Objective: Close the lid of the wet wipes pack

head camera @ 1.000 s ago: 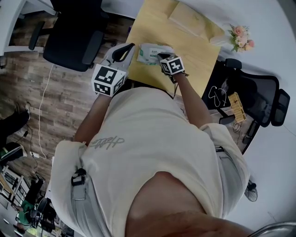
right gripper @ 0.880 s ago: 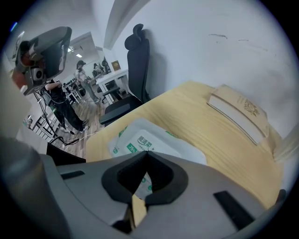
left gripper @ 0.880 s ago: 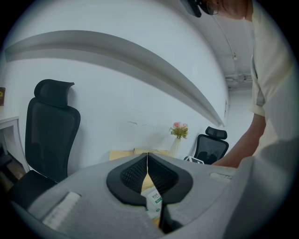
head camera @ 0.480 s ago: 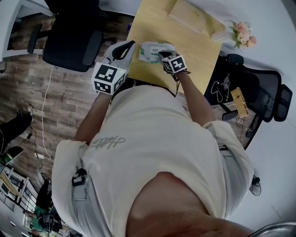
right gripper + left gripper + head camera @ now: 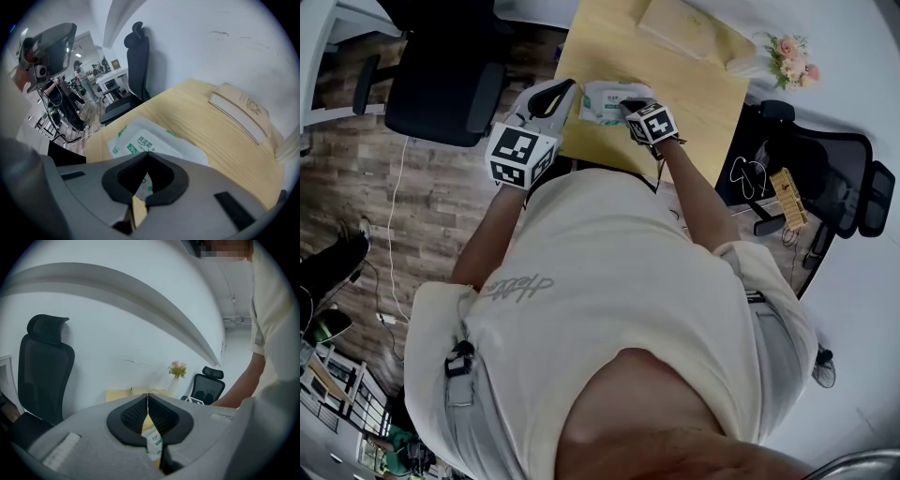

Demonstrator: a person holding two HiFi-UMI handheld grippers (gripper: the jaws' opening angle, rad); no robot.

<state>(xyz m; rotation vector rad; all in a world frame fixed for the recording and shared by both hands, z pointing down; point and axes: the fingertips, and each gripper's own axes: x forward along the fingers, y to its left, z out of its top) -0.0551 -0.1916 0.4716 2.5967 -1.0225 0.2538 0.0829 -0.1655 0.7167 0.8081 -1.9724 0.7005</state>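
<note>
The wet wipes pack (image 5: 602,99) at the table's (image 5: 694,89) near edge was overhung by the right gripper (image 5: 147,153), jaws pressed together, seemingly to press it closed; the left gripper (image 5: 148,394), likewise closed and empty, was held just left.

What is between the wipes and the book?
Nothing: only bare wooden table lies between the wipes pack and the book, as the right gripper view shows.

An office: a pale wooden desk (image 5: 694,103) stands by a white wall (image 5: 211,42) on wood-look flooring (image 5: 375,206), with one black swivel chair (image 5: 441,89) on its left and another (image 5: 825,183) on its right. A book (image 5: 689,33) and pink flowers (image 5: 789,58) sit on the desk. Farther off, more desks (image 5: 111,74) and people fill an open workroom
</note>
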